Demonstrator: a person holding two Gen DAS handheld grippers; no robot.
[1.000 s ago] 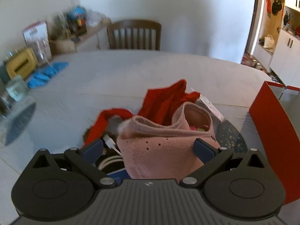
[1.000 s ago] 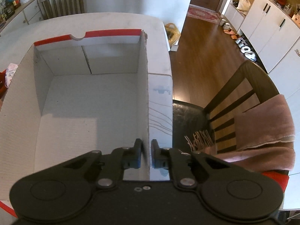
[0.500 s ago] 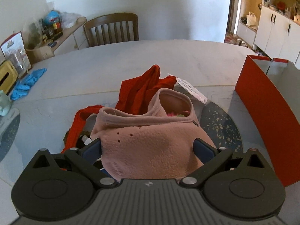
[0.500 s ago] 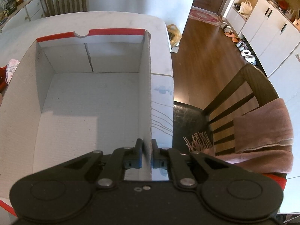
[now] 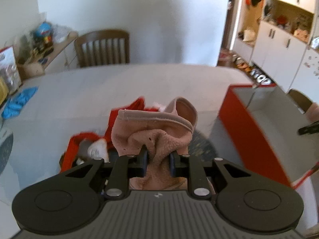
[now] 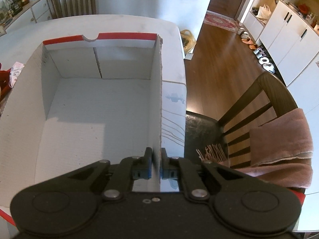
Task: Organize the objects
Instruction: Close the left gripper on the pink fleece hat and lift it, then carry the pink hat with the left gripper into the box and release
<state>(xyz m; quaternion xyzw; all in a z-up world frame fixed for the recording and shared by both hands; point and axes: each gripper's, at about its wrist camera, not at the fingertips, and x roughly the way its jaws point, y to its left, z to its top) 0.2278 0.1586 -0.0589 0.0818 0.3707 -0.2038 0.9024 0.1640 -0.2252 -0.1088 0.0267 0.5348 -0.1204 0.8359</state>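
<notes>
Left wrist view: the left gripper [image 5: 158,160] is clamped on a bunched pink fleece garment [image 5: 153,127], held above a heap of red clothing [image 5: 123,117] near the middle of the white table [image 5: 119,87] — the red-sided cardboard box [image 5: 247,127] stands toward the table's right edge. In the right wrist view, the right gripper [image 6: 156,165] is pinched on the box's right wall [image 6: 158,99] at its near end — the box interior [image 6: 95,107] shows bare white.

Home dining room: table [image 5: 119,83], wooden chair [image 5: 102,47], cupboards [image 6: 287,31].
</notes>
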